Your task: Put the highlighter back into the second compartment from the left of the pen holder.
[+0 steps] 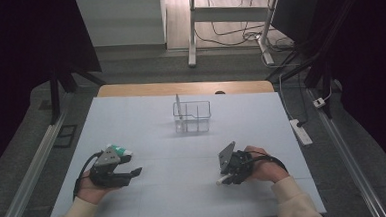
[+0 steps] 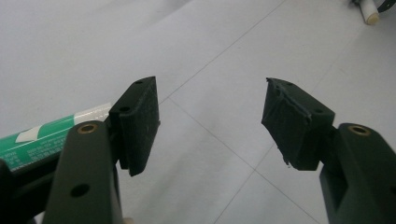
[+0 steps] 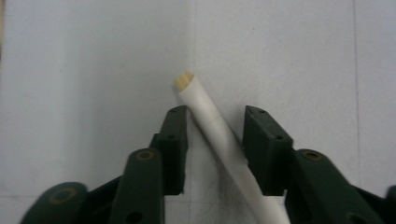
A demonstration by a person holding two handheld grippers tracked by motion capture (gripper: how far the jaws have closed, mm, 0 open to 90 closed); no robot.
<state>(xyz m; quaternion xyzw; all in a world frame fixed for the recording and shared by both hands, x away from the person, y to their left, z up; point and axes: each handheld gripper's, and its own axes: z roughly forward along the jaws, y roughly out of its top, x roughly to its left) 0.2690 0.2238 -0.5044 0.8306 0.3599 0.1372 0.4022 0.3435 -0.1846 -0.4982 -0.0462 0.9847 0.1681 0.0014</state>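
A white stick point(image 3: 219, 135) with a tan tip lies slantwise on the pale blue table point(image 1: 175, 189). It runs between the jaws of my right gripper point(image 3: 215, 140), which stand close on either side of it, still with a gap. In the high view the right gripper point(image 1: 224, 179) is at the front right, and the stick's end point(image 1: 219, 183) pokes out to the left. My left gripper point(image 1: 134, 172) rests at the front left, open and empty point(image 2: 210, 121). A green and white tube point(image 1: 120, 151) lies just behind it, beside its left jaw point(image 2: 42, 137).
A clear wire-frame basket point(image 1: 201, 119) stands at the middle back of the table with a thin upright stick point(image 1: 178, 107) in its left end. A wooden edge point(image 1: 180, 88) runs behind the mat. A power strip point(image 1: 301, 131) lies on the floor at the right.
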